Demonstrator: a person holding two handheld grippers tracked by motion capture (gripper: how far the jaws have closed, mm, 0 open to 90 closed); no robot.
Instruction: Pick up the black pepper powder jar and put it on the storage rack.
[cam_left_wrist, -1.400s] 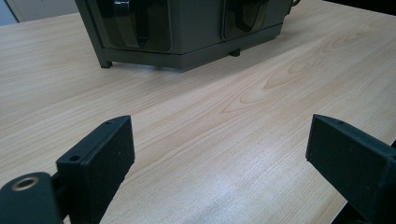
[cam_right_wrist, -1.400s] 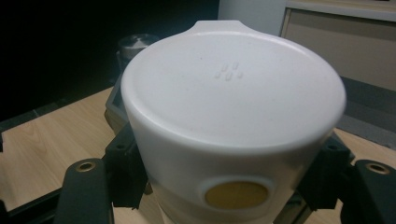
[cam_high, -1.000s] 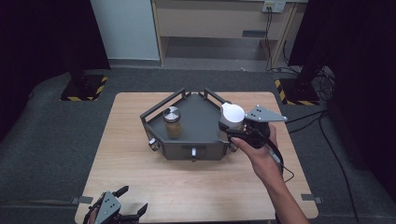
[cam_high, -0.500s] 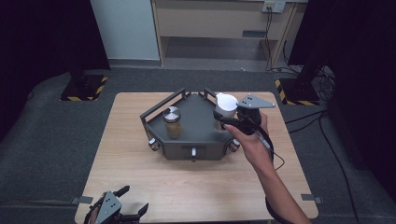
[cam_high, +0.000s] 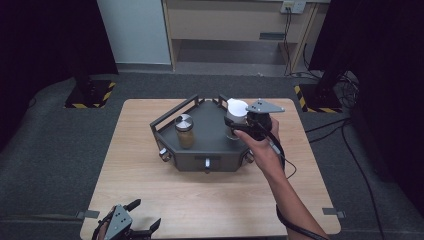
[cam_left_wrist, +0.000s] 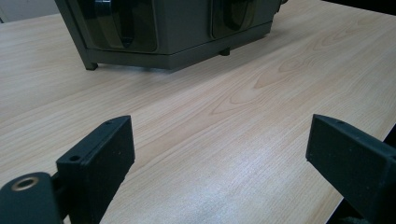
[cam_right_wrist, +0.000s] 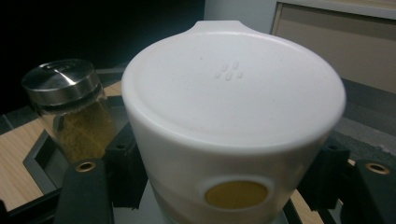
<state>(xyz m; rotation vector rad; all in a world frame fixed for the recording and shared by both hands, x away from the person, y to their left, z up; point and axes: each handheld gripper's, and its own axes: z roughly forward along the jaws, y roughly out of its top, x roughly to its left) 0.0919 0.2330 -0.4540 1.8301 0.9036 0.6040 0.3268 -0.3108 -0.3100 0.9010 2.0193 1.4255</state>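
The right tongs (cam_high: 234, 121) are clamped on a white lidded container (cam_high: 236, 111), holding it over the right part of a dark grey tray (cam_high: 210, 157) in the middle of the wooden surface (cam_high: 150, 185). A glass spice jar (cam_high: 184, 131) with a metal lid stands on the tray's left part. The left tongs (cam_high: 145, 225) rest at the near left edge, jaws wide apart.

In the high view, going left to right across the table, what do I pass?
left gripper → spice jar on the grey tray → white container → right gripper, shut on that container.
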